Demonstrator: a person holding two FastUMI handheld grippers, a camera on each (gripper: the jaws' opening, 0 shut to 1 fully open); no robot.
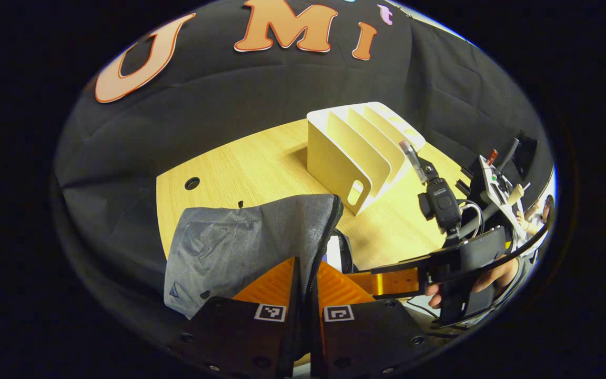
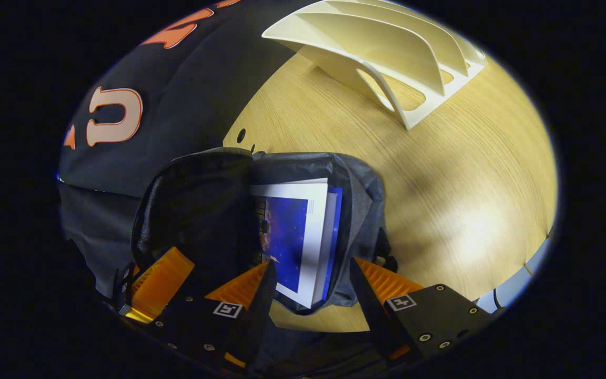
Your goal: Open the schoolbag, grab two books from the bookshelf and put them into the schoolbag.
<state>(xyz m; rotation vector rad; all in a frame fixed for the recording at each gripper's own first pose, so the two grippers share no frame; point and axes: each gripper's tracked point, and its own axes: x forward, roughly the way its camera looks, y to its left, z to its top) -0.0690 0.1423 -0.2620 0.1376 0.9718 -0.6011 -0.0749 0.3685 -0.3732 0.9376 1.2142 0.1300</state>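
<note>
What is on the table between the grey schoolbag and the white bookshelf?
Nothing: in the right gripper view, only bare wooden table lies between the schoolbag and the bookshelf. The left gripper view shows the same bare stretch.

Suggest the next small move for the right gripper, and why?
Probably draw the right gripper back from the schoolbag: it is open, the books sit inside the bag, the bookshelf looks empty, and the left gripper pinches the bag's edge.

No legible text or labels on anything.
</note>
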